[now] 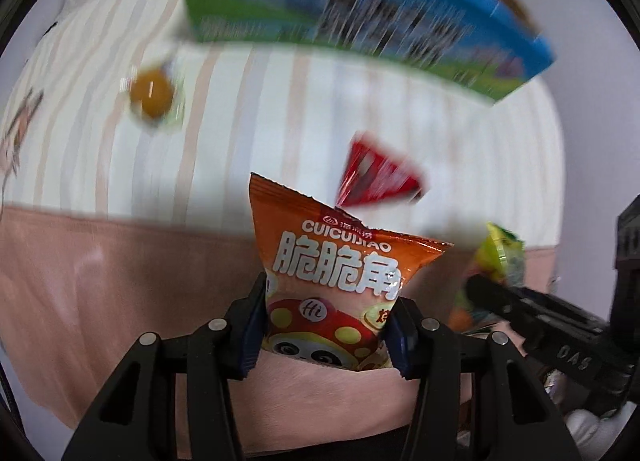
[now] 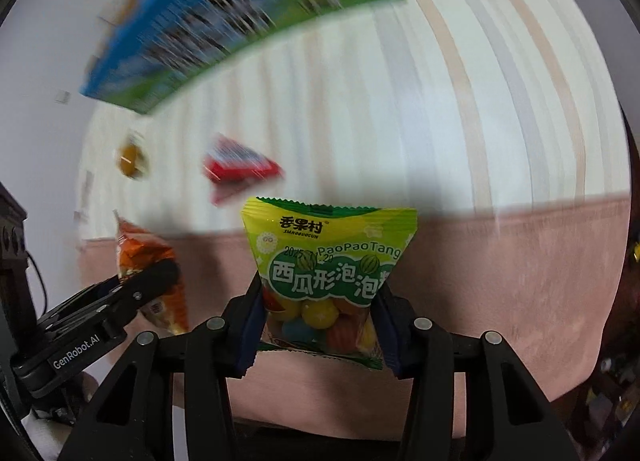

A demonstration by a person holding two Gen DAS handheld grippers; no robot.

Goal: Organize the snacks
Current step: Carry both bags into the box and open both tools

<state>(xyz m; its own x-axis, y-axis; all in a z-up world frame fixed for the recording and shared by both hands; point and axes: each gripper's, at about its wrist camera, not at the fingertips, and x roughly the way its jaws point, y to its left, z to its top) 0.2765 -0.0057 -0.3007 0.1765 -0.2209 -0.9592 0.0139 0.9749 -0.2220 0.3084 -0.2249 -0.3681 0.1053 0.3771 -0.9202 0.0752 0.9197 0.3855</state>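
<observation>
My left gripper (image 1: 326, 329) is shut on an orange snack bag (image 1: 336, 261) with white Chinese lettering, held upright above the pink cloth. My right gripper (image 2: 320, 325) is shut on a green-yellow bubble gum packet (image 2: 332, 257) with coloured balls inside. In the right wrist view the orange snack bag (image 2: 140, 253) and the left gripper's finger (image 2: 132, 293) appear at the left. In the left wrist view the green packet (image 1: 500, 257) and the right gripper's finger (image 1: 532, 301) show at the right. A blue-green box (image 1: 360, 9) stands at the back.
A red wrapped snack (image 1: 376, 177) and a round amber jelly cup (image 1: 154, 95) lie on the striped white cloth (image 1: 260, 121). The same red snack (image 2: 240, 169) and the jelly cup (image 2: 130, 161) appear in the right wrist view. A pink cloth band (image 2: 500, 261) runs along the near edge.
</observation>
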